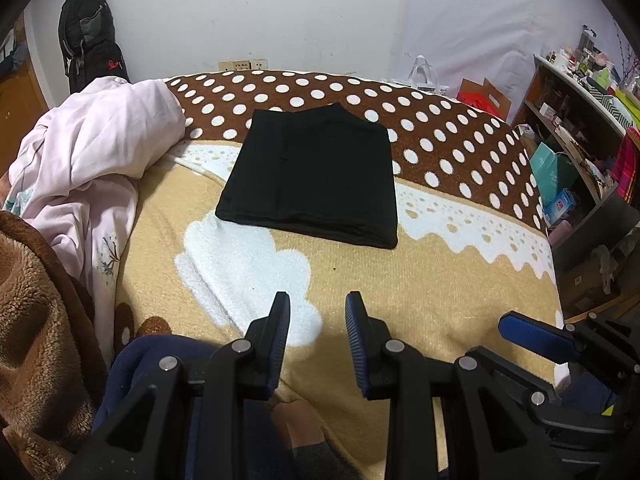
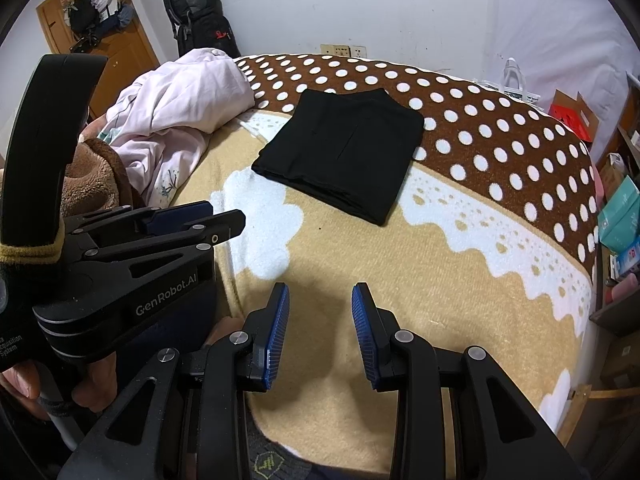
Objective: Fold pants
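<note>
Black pants (image 1: 316, 176) lie folded into a flat rectangle on the bed blanket (image 1: 400, 280), across the line between its tan part and its brown dotted part. The right wrist view shows the same pants (image 2: 344, 152). My left gripper (image 1: 318, 304) hovers over the tan blanket well short of the pants, jaws apart, nothing between them. My right gripper (image 2: 320, 296) is likewise open and empty, near the bed's front edge. The right gripper's blue pad (image 1: 532, 334) shows at the lower right of the left wrist view. The left gripper (image 2: 208, 220) shows at the left of the right wrist view.
A crumpled pink quilt (image 1: 96, 152) and a brown fleece (image 1: 36, 320) lie along the bed's left side. A black backpack (image 1: 88, 36) leans on the wall behind. Crowded shelves (image 1: 580, 120) and boxes stand to the right. A hand (image 2: 24, 380) holds the left gripper.
</note>
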